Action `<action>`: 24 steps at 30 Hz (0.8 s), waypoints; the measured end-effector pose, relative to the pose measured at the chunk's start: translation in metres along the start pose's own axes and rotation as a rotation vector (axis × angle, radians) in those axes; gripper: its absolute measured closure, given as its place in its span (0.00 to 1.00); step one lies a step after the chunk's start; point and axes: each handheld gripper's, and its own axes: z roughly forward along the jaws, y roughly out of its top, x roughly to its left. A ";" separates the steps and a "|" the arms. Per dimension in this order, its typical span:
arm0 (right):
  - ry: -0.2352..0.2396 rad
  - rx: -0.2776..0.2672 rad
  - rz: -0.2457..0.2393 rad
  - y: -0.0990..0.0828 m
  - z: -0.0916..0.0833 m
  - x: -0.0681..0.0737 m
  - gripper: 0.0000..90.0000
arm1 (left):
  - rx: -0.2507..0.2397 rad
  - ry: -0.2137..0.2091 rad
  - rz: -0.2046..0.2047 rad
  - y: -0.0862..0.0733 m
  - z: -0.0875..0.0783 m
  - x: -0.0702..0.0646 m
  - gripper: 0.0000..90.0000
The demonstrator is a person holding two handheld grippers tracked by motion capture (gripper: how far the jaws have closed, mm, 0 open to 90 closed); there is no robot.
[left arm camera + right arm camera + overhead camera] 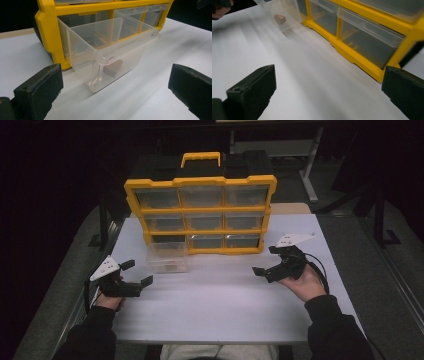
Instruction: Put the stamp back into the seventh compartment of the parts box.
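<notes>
Clear plastic drawer sits pulled out on the worktop, touching the yellow organizer, with what looks like a small red block inside. Both my left hand-held gripper and right hand-held gripper are released. Clamp too hard and that thin wall could flex and skid.

Workshop: yellow parts organizer on white table

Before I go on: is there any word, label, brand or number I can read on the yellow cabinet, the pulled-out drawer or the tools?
None can be read.
Yellow drawer cabinet: no label or brand visible on its frame.
Clear pulled-out drawer: no marking; a small red-brown block inside is unmarked.
Left tool and right tool: plain black, no text.
</notes>
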 end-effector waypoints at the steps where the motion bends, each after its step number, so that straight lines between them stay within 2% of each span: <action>1: -0.004 -0.005 0.009 -0.003 -0.002 -0.001 0.00 | 0.000 0.000 0.000 0.000 0.000 0.000 0.00; 6: -0.007 -0.013 0.043 -0.013 -0.010 -0.006 0.00 | -0.001 0.000 0.001 0.000 0.000 0.000 0.00; 24: -0.090 -0.043 0.076 -0.052 -0.034 -0.007 0.00 | -0.004 0.003 0.001 0.000 -0.002 0.000 0.00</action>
